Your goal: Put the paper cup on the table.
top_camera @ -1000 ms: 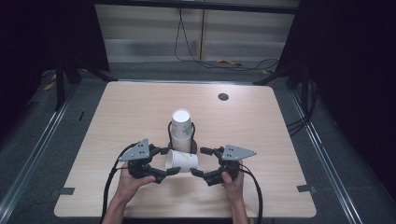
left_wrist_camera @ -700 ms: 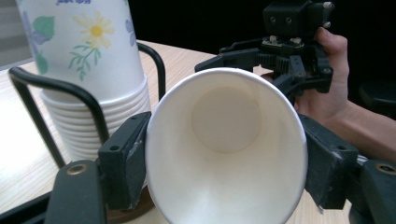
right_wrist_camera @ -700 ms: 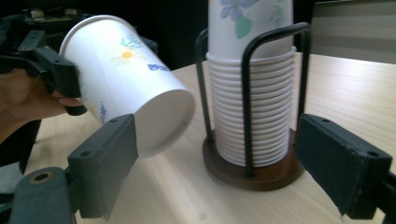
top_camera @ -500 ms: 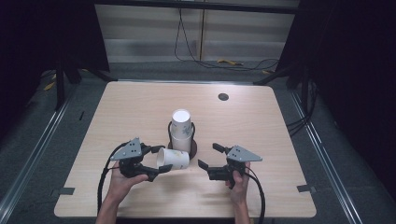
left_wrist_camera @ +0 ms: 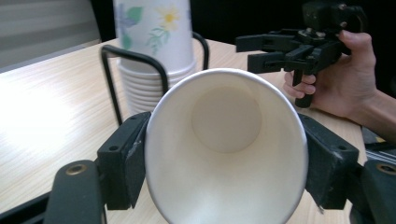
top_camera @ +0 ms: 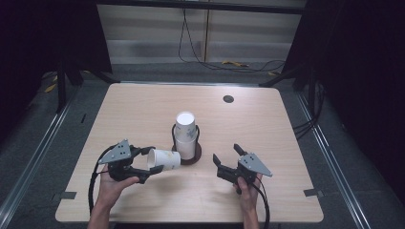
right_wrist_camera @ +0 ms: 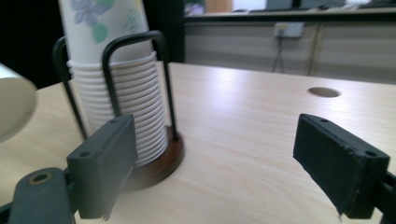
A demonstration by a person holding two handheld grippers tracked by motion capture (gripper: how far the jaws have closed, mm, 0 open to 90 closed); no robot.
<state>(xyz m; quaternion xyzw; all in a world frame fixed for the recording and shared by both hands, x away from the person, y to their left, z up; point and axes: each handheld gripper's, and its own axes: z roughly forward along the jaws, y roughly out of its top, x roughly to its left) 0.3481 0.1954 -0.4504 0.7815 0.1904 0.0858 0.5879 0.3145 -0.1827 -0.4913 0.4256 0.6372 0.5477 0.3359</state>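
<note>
Left gripper view: the left gripper pinches a paper cup, already off the cup stack. Setting it down remains. The right gripper is spread, nothing between its jaws.

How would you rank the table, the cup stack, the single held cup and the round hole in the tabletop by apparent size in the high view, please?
1. table
2. cup stack
3. single cup, lying sideways and somewhat smaller than the stack
4. round hole
</note>
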